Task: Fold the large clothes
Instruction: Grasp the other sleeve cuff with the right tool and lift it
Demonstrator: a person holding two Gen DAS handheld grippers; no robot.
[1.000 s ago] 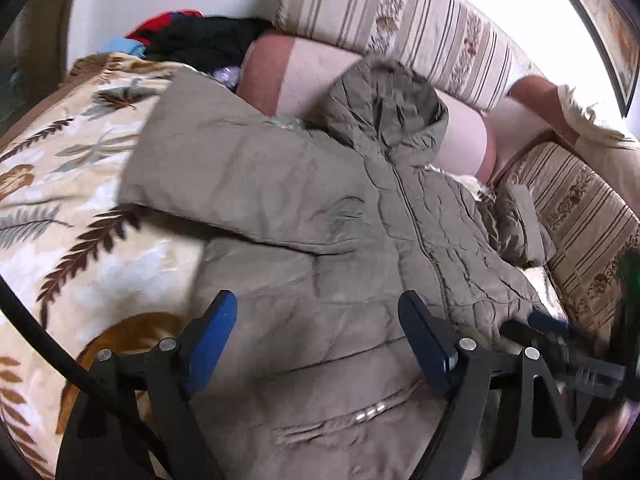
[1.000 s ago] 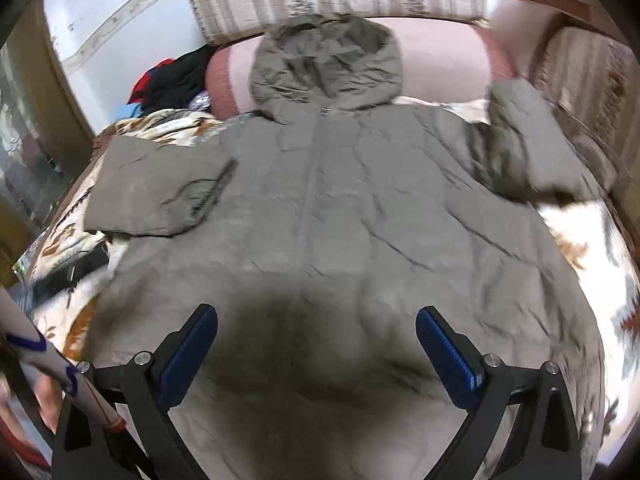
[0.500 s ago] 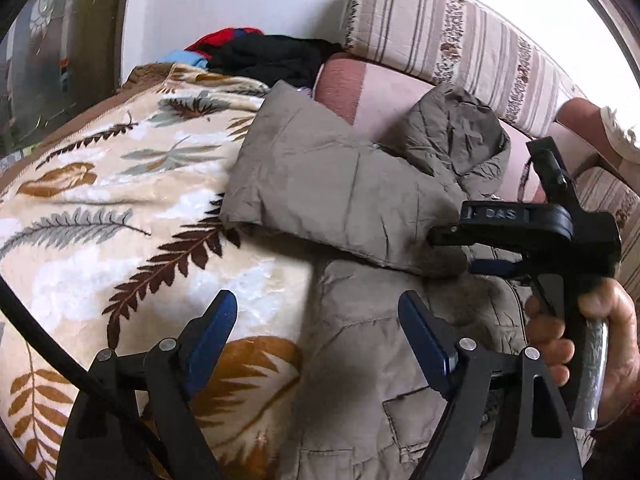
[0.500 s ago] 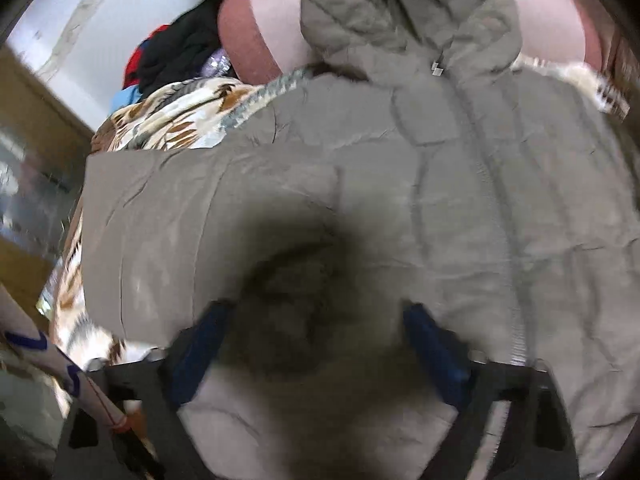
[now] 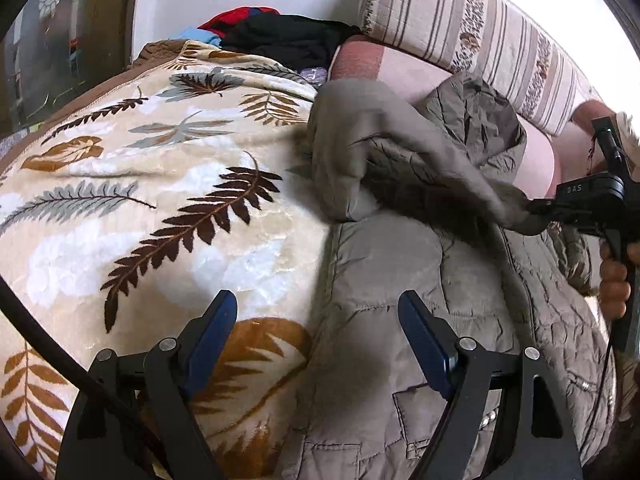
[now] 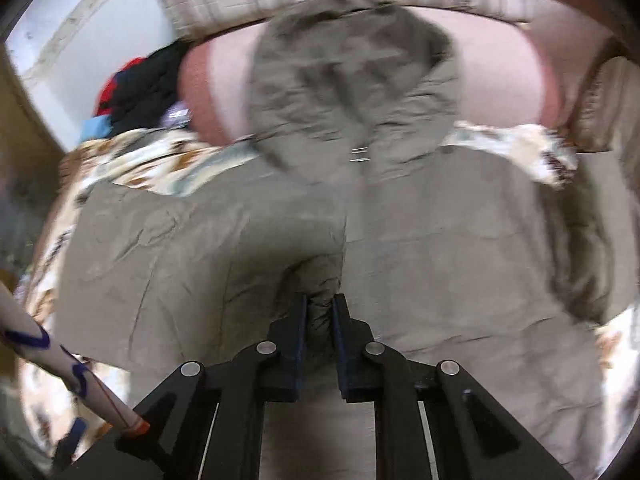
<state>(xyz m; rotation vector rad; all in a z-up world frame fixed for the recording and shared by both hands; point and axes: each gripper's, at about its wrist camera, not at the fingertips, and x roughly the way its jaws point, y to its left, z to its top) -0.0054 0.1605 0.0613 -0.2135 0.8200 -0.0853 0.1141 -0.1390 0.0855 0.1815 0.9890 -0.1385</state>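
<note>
While my right gripper [image 6: 319, 312] has just been closing, its jaws now pinch a bunched fold of the jacket's left sleeve [image 5: 400, 160], fabric clearly caught between the pads, sleeve drawn across toward the zipper line. Left gripper [image 5: 316, 332] hovers with jaws wide apart, nothing between them, over the jacket's side edge where it meets the blanket [image 5: 160, 208].

Jacket [image 5: 420, 280]: olive-grey quilted puffer with hood [image 6: 352, 76], laid front-up on the leaf-print blanket over a sofa, hood propped against the pink bolster cushion [image 6: 500, 76]. Zipper down the middle, patch pocket near the hem, surface crinkled. Other sleeve lies out at the far side. Pile of dark and red clothes [image 5: 280, 32] sits well apart in the corner.

Handling, my guess: soft, puffy, fairly light for its bulk, shell probably slick, so folds will spring back and slide. A thin pinch may slip; better to take a thick bunch at a cuff, seam or the hem. Nothing fragile. Left should likely pin or grab the side seam near the hem. Right view is blurred, so fine detail there is uncertain.
</note>
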